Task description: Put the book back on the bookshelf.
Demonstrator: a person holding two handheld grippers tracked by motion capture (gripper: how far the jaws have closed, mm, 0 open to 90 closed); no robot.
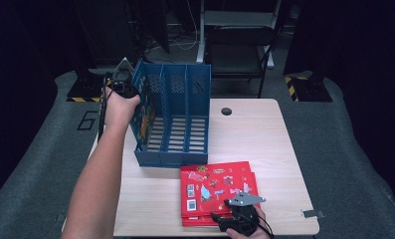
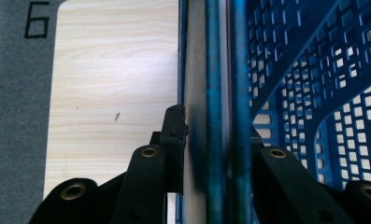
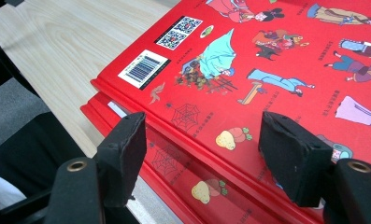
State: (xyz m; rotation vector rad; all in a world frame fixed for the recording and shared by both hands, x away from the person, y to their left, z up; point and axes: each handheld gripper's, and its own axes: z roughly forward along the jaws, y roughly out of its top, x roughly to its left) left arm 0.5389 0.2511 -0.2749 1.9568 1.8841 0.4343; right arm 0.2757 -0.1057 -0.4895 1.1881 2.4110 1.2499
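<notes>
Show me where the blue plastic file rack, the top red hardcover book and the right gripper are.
Blue plastic file rack [image 1: 174, 159]: high view, on its low front wall.
Top red hardcover book [image 3: 267, 60]: right gripper view, on its printed cover.
Right gripper [image 3: 202, 149]: right gripper view, midway between its open jaws.

Blue file rack [image 1: 177, 117] blocks the table's [image 1: 264, 144] left; right side lies open.

wooden table [image 1: 264, 134], dark chair [image 1: 237, 40], grey floor [image 1: 344, 129]
</notes>
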